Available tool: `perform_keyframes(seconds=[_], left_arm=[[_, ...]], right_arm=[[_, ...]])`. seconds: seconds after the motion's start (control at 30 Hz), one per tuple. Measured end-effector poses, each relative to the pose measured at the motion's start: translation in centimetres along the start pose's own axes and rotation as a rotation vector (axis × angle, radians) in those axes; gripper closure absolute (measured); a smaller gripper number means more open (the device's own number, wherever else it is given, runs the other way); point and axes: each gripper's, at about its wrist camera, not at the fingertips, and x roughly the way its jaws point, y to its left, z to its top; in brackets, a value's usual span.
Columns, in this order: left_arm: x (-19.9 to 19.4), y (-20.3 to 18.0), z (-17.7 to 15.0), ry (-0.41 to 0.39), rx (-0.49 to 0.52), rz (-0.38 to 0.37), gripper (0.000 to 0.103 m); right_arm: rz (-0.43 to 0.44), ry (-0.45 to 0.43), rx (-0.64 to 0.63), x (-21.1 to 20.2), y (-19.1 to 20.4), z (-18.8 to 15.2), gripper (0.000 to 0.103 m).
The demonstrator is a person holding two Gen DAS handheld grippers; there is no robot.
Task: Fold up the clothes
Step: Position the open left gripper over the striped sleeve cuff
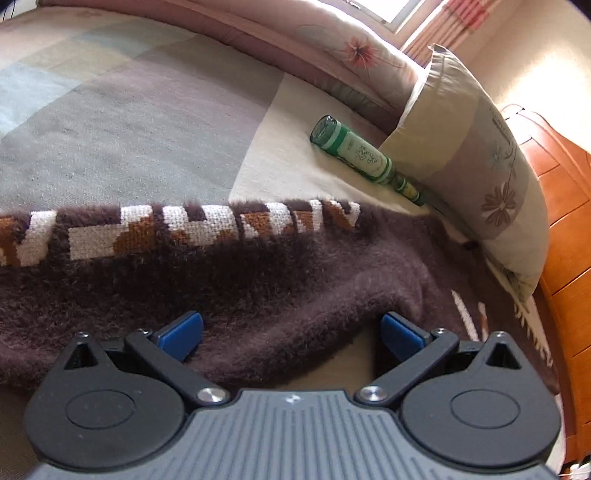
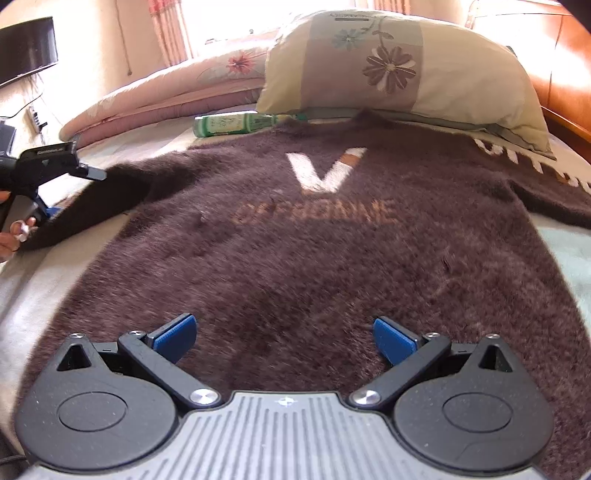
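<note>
Setting: bedroom in a private home

A made bed (image 1: 147, 122) with a patchwork cover fills both views; a floral pillow (image 2: 399, 66) and a folded pink quilt (image 2: 177, 92) lie at its head against a wooden headboard (image 1: 565, 206). Patterned curtains (image 2: 166, 29) hang at a bright window, and a dark wall-mounted screen (image 2: 26, 48) sits to one side

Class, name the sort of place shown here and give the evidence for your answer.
Most likely a bedroom: a brown sweater lies spread on a bed, with a floral pillow and a folded quilt at its head.
</note>
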Motion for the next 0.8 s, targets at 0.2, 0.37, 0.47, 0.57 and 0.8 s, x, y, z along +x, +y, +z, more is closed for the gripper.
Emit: perform_keyframes(seconds=[0.2, 0.37, 0.47, 0.57, 0.8], left_arm=[[1.5, -0.7, 3.6, 0.041, -0.113, -0.1, 0.001], [6.5, -1.0, 4.9, 0.15, -0.19, -0.06, 0.001], [7.8, -1.2, 6.1, 0.106, -0.186, -0.01, 0.001], [9.4, -1.8, 7.6, 0.076, -0.156, 0.059, 0.001], [10.8, -3.8, 9.5, 0.06, -0.045, 0.18, 0.001]], right_arm=[[0.132, -0.054, -0.223, -1.8, 4.0, 4.0, 0.0], [0.221, 0.009, -0.207, 0.6, 3.6, 3.5, 0.0], [0.182, 0.058, -0.196, 0.8, 2.4, 2.8, 0.0], [0.182, 0.015, -0.143, -0.1, 1.3, 3.6, 0.0], [0.206, 0.008, -0.092, -0.7, 0.4, 4.1, 0.0]])
